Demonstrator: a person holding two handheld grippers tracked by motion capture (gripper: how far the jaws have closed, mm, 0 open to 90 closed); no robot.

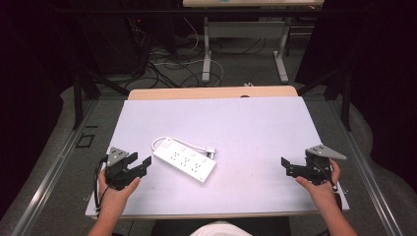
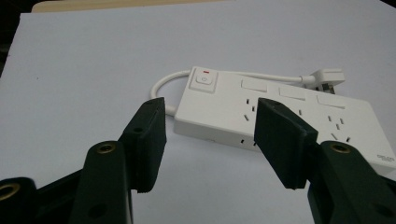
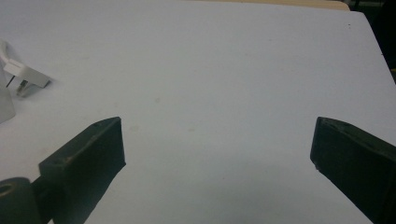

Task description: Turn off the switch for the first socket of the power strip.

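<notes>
your left tool [image 1: 140, 163] sits just beside the power strip [image 1: 184, 163], parted and holding nothing; your right tool [image 1: 287, 167] gapes wide, well apart from it.

White plastic power strip [image 1: 184, 165] lies flat, sockets up, skewed left-far to right-near, left of table centre. Rocker switch (red mark) at its far-left end. White cord [image 1: 183, 143] loops along its far side to white plug [image 1: 210, 151].
</notes>
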